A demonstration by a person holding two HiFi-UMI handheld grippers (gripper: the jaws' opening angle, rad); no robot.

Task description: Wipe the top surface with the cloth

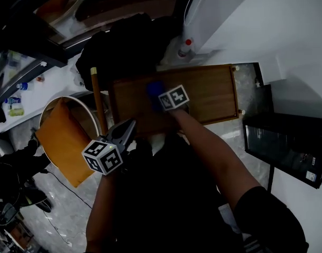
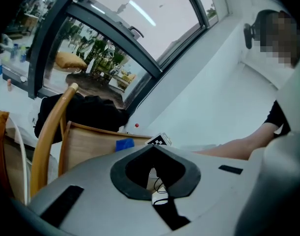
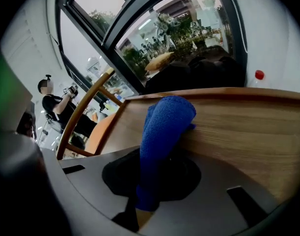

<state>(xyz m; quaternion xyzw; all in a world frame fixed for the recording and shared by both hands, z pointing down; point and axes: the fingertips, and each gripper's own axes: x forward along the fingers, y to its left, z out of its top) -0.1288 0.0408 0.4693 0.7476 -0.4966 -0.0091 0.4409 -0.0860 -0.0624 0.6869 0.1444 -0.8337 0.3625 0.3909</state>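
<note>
Nearest, at the lower left of the head view, the left gripper (image 1: 128, 132) is held just off the near-left corner of the counter (image 1: 213, 96). Its jaws are seen pressed together, with nothing between them. A chair with an orange seat (image 1: 63, 136) is seen to its left.

Further right, the blue cloth (image 1: 154, 88) is pinched in the right gripper (image 1: 164, 96), whose jaws are drawn narrow on 1 end of it. The other end is laid forward and appears to rest on the wood. The cloth's long axis is thus run straight out along the jaws, toward the far-left part of the counter.

The cloth is placed left of the counter's middle, so the larger stretch of bare wood is left to its right. A sweep to the right, across the cloth's long axis, is judged to be what the wiping calls for. Only the right gripper is placed to make it.
</note>
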